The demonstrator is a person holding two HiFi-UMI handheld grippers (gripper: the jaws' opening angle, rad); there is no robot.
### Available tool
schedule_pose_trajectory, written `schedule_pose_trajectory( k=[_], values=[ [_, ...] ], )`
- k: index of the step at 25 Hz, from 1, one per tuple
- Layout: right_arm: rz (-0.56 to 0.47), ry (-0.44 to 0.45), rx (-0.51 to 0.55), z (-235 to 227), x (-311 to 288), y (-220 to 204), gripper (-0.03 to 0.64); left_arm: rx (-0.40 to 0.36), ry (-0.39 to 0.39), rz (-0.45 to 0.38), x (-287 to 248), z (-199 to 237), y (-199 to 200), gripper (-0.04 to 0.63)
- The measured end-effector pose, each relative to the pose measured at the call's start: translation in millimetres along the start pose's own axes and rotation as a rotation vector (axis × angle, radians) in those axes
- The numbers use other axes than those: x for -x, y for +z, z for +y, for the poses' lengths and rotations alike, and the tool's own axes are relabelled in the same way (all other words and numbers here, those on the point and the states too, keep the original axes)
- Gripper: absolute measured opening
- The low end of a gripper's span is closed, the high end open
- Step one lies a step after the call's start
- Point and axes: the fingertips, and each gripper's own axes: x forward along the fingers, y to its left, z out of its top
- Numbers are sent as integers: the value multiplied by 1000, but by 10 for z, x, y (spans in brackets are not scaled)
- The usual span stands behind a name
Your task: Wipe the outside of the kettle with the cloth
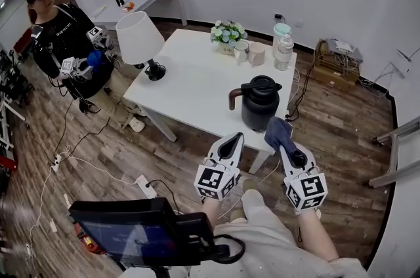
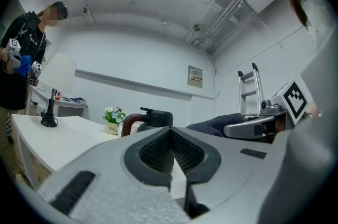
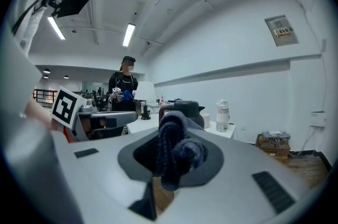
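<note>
Now, kettle [image 1: 260, 101]: upright on the white table [image 1: 197, 80], close to its near edge.
Right gripper [image 1: 286, 142]: jaws clamped on the dark cloth [image 1: 277, 130], just beside the kettle.
Left gripper [image 1: 231, 147]: jaws together, empty.
Risk: may shove or tip the unsteadied kettle off the near edge.
Hidden: kettle's far side; whether cloth and kettle touch.

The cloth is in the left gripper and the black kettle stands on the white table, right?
No, the cloth is pinched in the right gripper, as the right gripper view shows; the left gripper is shut on nothing. The black kettle does stand on the white table.
</note>
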Motion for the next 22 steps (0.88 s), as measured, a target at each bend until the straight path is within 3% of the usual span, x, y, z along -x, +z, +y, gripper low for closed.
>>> schedule_pose_trajectory(
  k=[9,22],
  values=[
    [-1,4,25,240,112,13,61,7,15,-16,290,-5,43,8],
    [5,-66,18,282,201,-2,61,22,8,-21,490,-29,29,8]
  ],
)
